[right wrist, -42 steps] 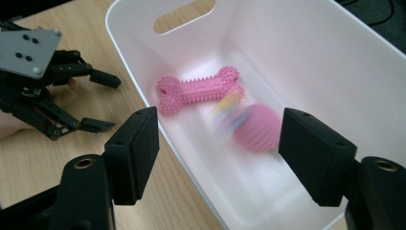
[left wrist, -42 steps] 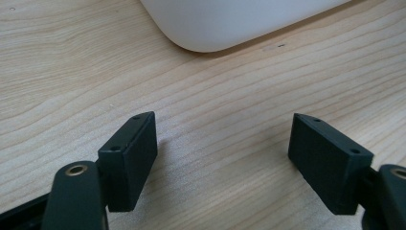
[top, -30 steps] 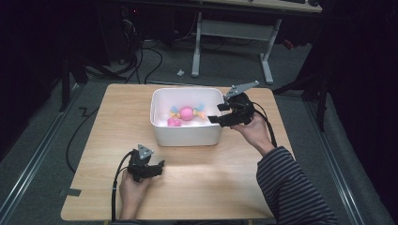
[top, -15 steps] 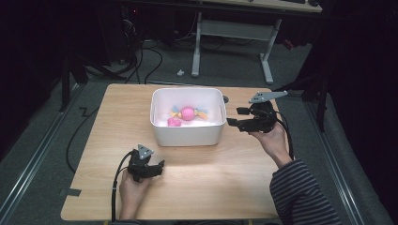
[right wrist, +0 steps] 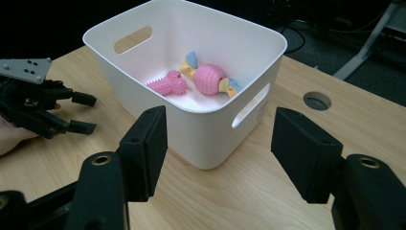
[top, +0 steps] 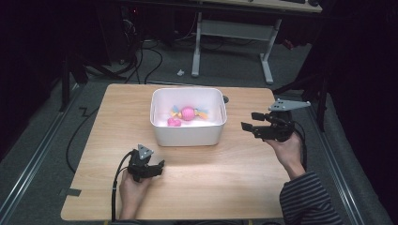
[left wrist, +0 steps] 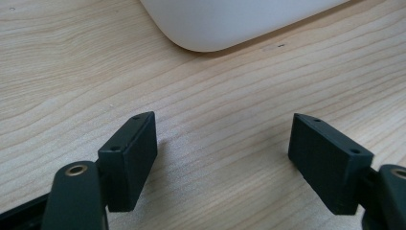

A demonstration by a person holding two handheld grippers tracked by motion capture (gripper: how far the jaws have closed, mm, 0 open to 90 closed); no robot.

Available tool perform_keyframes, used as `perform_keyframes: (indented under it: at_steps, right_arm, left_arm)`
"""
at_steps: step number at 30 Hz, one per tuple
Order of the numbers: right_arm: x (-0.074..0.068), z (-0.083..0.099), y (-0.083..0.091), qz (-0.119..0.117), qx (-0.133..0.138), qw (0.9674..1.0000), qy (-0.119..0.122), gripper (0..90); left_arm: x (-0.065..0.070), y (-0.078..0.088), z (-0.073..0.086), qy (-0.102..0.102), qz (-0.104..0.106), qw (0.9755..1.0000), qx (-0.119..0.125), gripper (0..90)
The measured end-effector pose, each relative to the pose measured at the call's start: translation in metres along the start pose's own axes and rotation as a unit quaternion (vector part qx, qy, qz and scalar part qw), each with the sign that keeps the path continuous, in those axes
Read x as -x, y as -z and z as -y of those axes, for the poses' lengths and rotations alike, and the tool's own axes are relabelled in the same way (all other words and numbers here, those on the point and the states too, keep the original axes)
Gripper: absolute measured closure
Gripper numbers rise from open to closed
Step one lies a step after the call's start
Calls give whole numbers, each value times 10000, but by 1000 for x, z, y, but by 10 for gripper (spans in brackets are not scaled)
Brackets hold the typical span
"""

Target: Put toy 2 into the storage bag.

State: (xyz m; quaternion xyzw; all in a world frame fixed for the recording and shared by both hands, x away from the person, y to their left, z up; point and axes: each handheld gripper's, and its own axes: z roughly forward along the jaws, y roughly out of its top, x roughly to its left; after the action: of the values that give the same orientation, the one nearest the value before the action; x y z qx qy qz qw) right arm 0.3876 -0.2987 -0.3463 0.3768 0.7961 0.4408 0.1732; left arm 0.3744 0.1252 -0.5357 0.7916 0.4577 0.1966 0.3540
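Since a second ago, the right tongs (top: 248,121) are drawn back from over the white plastic bin (top: 187,133) to its right, spread wide, empty. Left tongs (top: 158,167) are rested open, empty, on the wooden surface (top: 234,168). Pink ball toy (top: 188,113) and pink spiked toy (top: 174,122) lie inside; a drop-off looks finished, another item is probably needed next.

No readable text, label, brand or number appears on anything.

both grippers black: left gripper (top: 155,167) has blocky screw-holed jaws, brass pivots, black cable; right gripper (top: 249,120) wears grey triangular plate; striped sleeve (top: 307,201).
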Motion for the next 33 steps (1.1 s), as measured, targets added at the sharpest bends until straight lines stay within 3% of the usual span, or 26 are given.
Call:
perform_keyframes:
  at_steps: [12,17,23,25,33]
  right_arm:
    - [-7,22,26,162,276,9995,-49,383]
    - [-8,33,30,209,245,9994,-102,383]
    - [-17,38,33,271,381,9989,57,387]
    - [-18,43,30,183,276,9994,-26,387]
    - [-16,67,29,161,335,9987,-339,390]
  left_arm:
    - [0,0,0,1,0,10000,1,256]
    - [0,0,0,0,0,10000,0,256]
    - [0,0,0,0,0,10000,0,256]
    - [0,0,0,0,1,10000,0,256]
    - [0,0,0,-1,2,10000,1,255]
